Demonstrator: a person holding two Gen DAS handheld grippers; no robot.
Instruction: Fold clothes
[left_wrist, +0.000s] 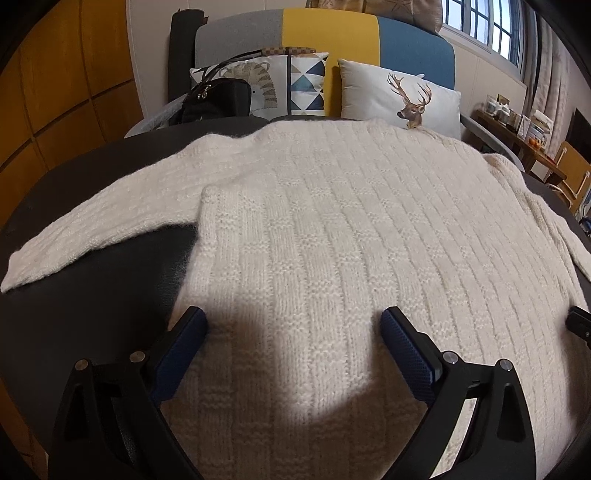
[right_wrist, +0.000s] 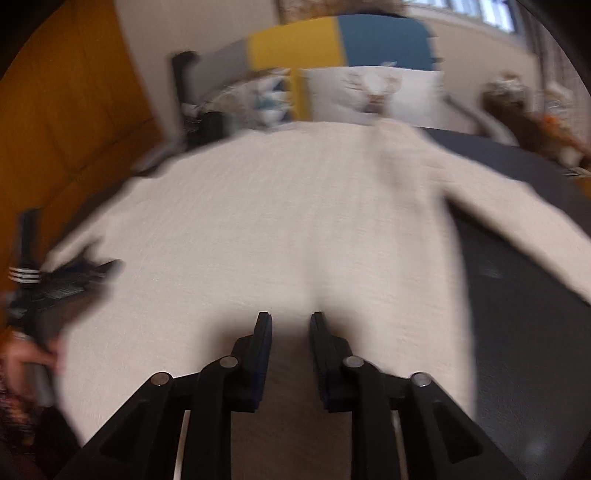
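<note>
A cream knitted sweater (left_wrist: 332, 221) lies spread flat on a dark round table (left_wrist: 92, 295), its left sleeve (left_wrist: 110, 218) stretched out to the left. My left gripper (left_wrist: 293, 321) hovers open over the near hem, blue pads wide apart with nothing between them. The right wrist view is motion-blurred. There my right gripper (right_wrist: 291, 321) has its fingers close together on a pinched ridge of the sweater (right_wrist: 258, 221) near the hem. The right sleeve (right_wrist: 498, 206) runs off to the right across the table (right_wrist: 517, 332). The left gripper (right_wrist: 74, 277) shows at the left edge, held by a hand (right_wrist: 29, 362).
Behind the table stands a grey, yellow and blue sofa (left_wrist: 332, 33) with a deer cushion (left_wrist: 402, 99), patterned cushions (left_wrist: 288, 81) and a black handbag (left_wrist: 218, 99). Wooden panels (left_wrist: 55, 92) line the left. A cluttered side table (left_wrist: 517, 125) sits at the right under a window.
</note>
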